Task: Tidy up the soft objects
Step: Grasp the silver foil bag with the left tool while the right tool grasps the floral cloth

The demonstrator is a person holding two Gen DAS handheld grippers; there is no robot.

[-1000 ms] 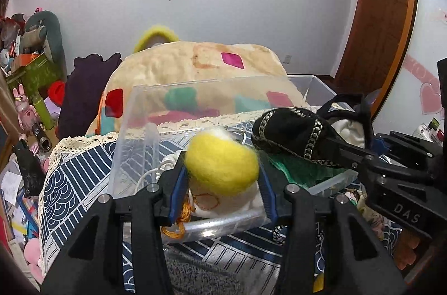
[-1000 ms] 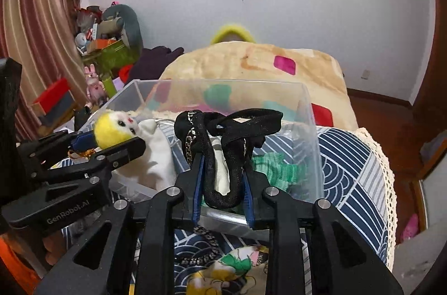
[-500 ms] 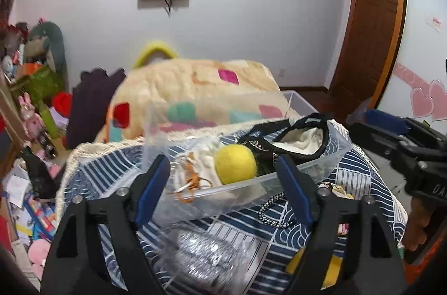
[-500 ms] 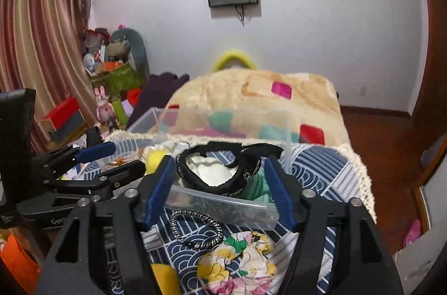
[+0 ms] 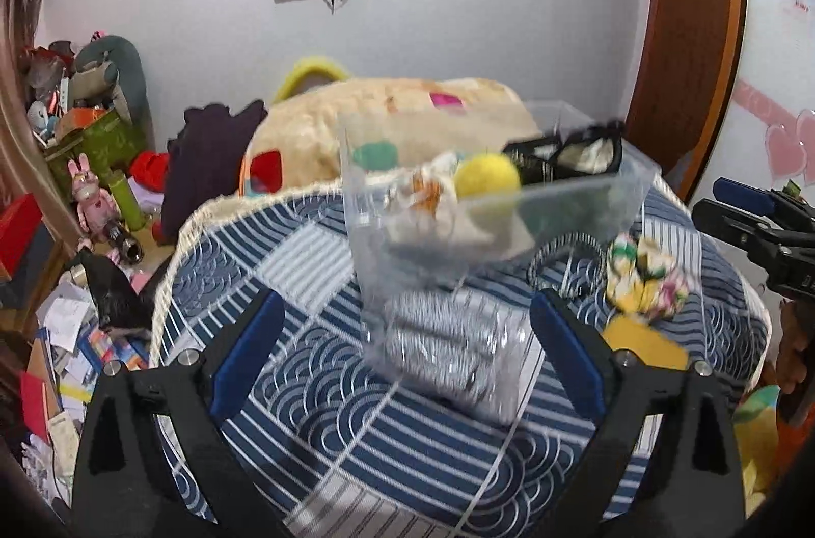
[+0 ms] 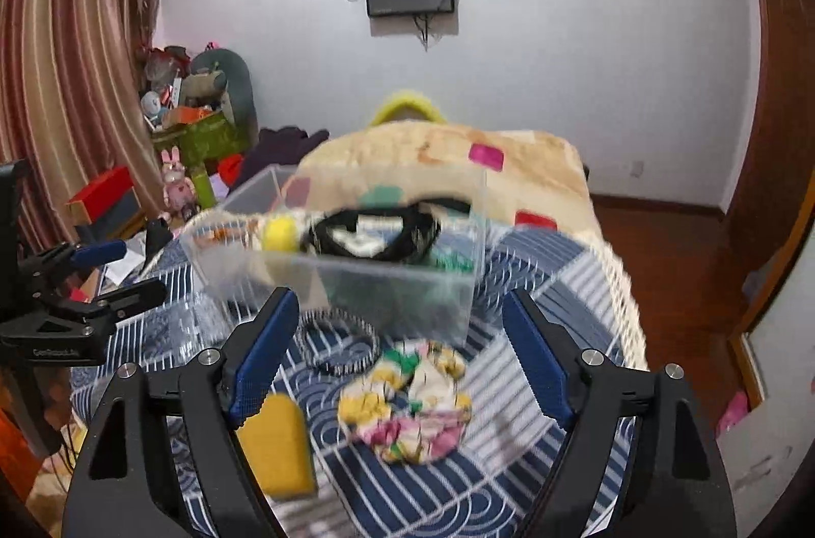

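A clear plastic bin stands on the blue patterned bedspread. In it lie a yellow-headed white plush and a black chain-trimmed bag. On the spread in front of the bin lie a floral scrunchie, a black-and-white hair band, a yellow piece and a silvery clear pouch. My left gripper is open and empty, back from the bin. My right gripper is open and empty above the scrunchie.
A beige quilt with coloured patches is piled behind the bin. Toys and boxes clutter the floor at the left. A wooden door is at the right. The bed's lace edge drops to the floor on the right.
Both grippers let go: the left released the plush, the right released the black bag, both into the bin. Both then opened wide and pulled back toward me.
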